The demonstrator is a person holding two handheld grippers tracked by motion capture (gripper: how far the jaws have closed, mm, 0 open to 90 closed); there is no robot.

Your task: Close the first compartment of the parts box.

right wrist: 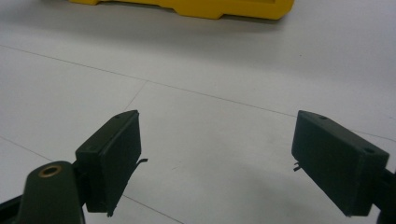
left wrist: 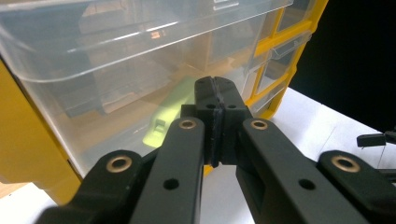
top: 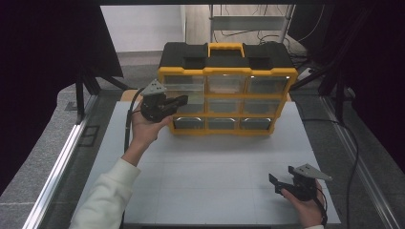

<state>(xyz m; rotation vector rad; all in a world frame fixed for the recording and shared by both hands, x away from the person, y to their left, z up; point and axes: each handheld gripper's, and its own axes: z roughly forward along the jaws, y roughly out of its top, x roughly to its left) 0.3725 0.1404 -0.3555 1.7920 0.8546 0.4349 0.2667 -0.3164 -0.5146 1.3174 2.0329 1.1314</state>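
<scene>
A yellow and black organizer point(top: 224, 57) with clear drawers stands at the back of the white table point(top: 215, 157). Its top-left drawer point(top: 184, 85) sticks out a little. My left gripper point(top: 184, 100) is held at the left column just under that drawer, jaws shut against each other. In the left gripper view the closed tips point(left wrist: 215, 88) sit right in front of a clear drawer point(left wrist: 116, 60) with a pale green object point(left wrist: 166, 119) inside; I see nothing between the pads. My right gripper point(top: 274, 183) rests low at the front right, open, nothing between its pads point(right wrist: 217, 158).
The organizer's yellow base point(right wrist: 201, 7) lies far ahead of the right gripper, with bare white table point(right wrist: 210, 74) between. Black curtains flank both sides, and a metal rail point(top: 57, 167) runs along the left edge. A cable point(top: 128, 124) trails from the left gripper.
</scene>
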